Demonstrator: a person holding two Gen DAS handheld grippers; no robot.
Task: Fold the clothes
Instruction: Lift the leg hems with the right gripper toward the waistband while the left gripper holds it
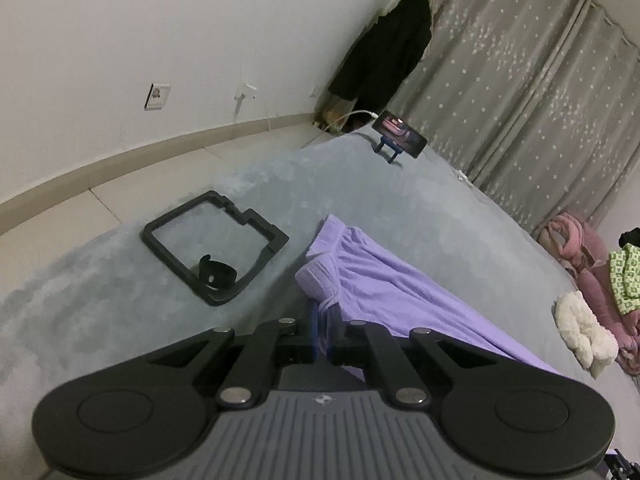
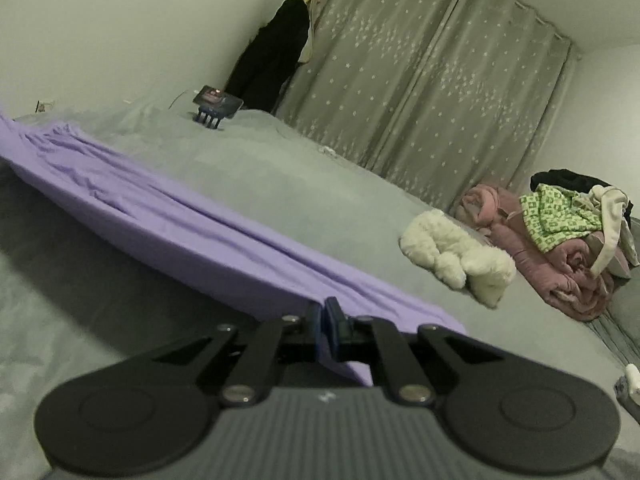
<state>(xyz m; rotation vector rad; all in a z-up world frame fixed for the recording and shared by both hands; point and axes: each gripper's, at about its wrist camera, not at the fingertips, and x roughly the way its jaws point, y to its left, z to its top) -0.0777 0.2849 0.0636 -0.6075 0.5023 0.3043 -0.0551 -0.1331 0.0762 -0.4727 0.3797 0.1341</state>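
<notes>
Both grippers, left gripper (image 1: 322, 320) and right gripper (image 2: 326, 316), clamp tight on the purple garment's (image 2: 160, 216) edge; lift evenly, keeping fabric taut ahead.

The right hand-held gripper (image 2: 325, 320) pinches the purple garment's (image 2: 160, 216) edge over the grey bed (image 2: 280, 168).

I see a grey bed (image 1: 256, 184), white wall (image 1: 160, 20), star-patterned curtains (image 2: 400, 80), and what may be a dark coat (image 1: 384, 48) hanging.

No text, label or number can be read; only a small pale emblem sits on the ribbed grey gripper housing (image 1: 320, 399), too blurred to identify.
</notes>
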